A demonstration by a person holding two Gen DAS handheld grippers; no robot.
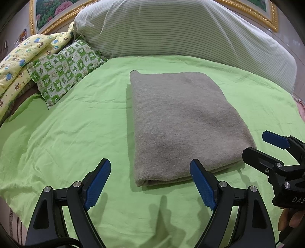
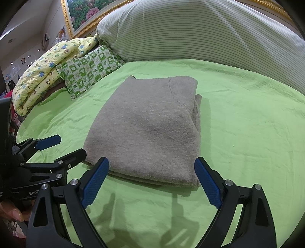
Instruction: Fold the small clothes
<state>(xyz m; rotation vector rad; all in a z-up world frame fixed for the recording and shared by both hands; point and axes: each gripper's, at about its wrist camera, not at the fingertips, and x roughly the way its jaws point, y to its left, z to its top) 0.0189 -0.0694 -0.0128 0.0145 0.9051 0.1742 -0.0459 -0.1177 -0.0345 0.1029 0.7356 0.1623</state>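
A grey knitted garment lies folded into a thick rectangle on the green bedsheet. My left gripper hovers open just short of its near edge, nothing between the blue pads. In the right wrist view the same grey garment lies ahead, with layered edges showing along its right side. My right gripper is open too, its fingers straddling the near edge without touching. Each gripper shows in the other's view: the right gripper at the garment's right corner, the left gripper at its left corner.
A striped bolster runs along the back of the bed. A green checked pillow and a yellow printed quilt lie at the back left. A gold-framed flower picture hangs on the wall. A hand holds the left gripper.
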